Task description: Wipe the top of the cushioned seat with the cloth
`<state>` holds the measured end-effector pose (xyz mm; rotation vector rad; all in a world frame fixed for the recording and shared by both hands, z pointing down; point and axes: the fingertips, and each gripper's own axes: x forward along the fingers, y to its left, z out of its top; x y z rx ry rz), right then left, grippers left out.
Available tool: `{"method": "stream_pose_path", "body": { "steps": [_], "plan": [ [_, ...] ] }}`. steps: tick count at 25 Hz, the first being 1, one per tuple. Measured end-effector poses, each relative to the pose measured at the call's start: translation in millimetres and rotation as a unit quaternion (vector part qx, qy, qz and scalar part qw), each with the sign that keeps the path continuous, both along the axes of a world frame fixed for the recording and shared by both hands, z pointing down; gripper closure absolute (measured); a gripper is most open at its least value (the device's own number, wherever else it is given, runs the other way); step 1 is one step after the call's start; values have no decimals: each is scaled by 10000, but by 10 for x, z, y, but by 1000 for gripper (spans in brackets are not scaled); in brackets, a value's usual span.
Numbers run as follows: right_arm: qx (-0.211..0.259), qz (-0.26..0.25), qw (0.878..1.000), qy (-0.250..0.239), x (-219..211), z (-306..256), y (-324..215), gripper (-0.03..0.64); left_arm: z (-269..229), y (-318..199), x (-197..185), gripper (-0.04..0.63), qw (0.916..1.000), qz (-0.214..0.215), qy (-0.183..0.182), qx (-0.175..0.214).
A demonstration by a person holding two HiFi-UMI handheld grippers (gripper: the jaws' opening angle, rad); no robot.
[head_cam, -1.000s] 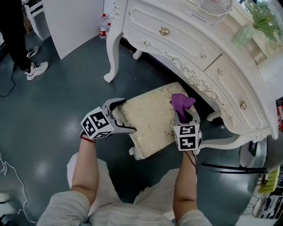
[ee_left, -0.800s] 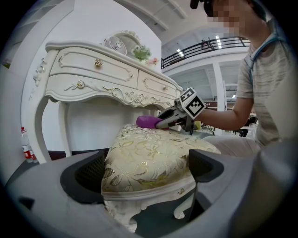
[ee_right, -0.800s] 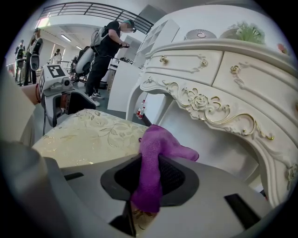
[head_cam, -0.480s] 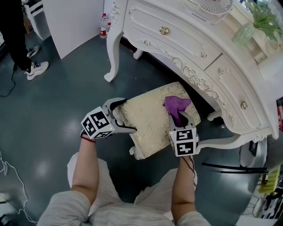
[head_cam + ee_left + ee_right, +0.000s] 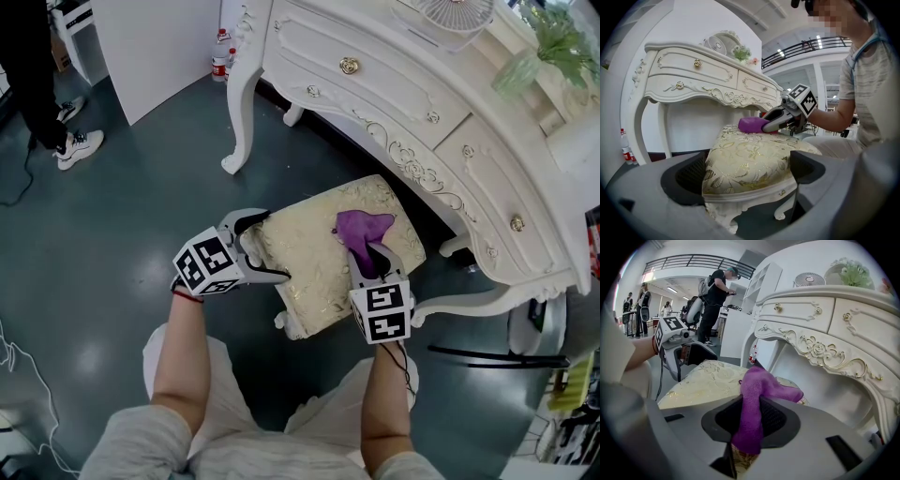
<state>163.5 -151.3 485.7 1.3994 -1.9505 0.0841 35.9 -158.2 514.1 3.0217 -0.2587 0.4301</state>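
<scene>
The cushioned seat [image 5: 309, 258] is stood on the dark floor [image 5: 112, 234], close in front of a white carved dressing table [image 5: 375, 66], and it is worked on from two sides at once. The left tongs [image 5: 267, 246] are set wide around the seat's near-left corner. In the left gripper view the gold-patterned cushion fills the gap between the jaws, and both pads appear to be laid against its sides, so the tongs are taken to be closed onto the seat as far as the padding allows. This hold is judged to be there for bracing, so that the light stool is not pushed or turned by the wiping stroke. The purple cloth [image 5: 361, 228] is pinched firmly between the jaws of the right tongs [image 5: 378, 258], which are shut tight on a bunched fold. A short tail is left hanging on the near side, and the larger part is spread forward, flat on the cushion towards the edge nearest the dressing table. The right tongs are held low and nearly parallel to the seat top — a posture by which the loose part of the cloth, rather than the hard jaw tips, is kept against the fabric. The wipe is judged to be under way, with the left part of the top not yet covered by the cloth.
</scene>
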Motion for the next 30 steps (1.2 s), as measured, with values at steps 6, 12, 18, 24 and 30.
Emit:
{"method": "stream_pose_path", "body": {
  "steps": [6, 12, 18, 24, 30],
  "plan": [
    [-30, -138, 9999, -48, -148, 10, 81, 523, 6, 0, 7, 40, 10000, 0, -24, 11],
    [-53, -289, 9995, -147, -298, 1, 155, 523, -1, 5, 6, 40, 10000, -6, -14, 10],
    [-34, -417, 9988, -261, -445, -8, 215, 523, 2, 6, 8, 40, 10000, -2, -10, 18],
    [-80, -536, 9979, -361, -567, -22, 260, 523, 3, 3, 0, 40, 10000, 14, -3, -3],
    [-78, -691, 9965, -460, -668, -25, 314, 523, -2, -9, 10, 40, 10000, 21, 17, 1]
  ]
}}
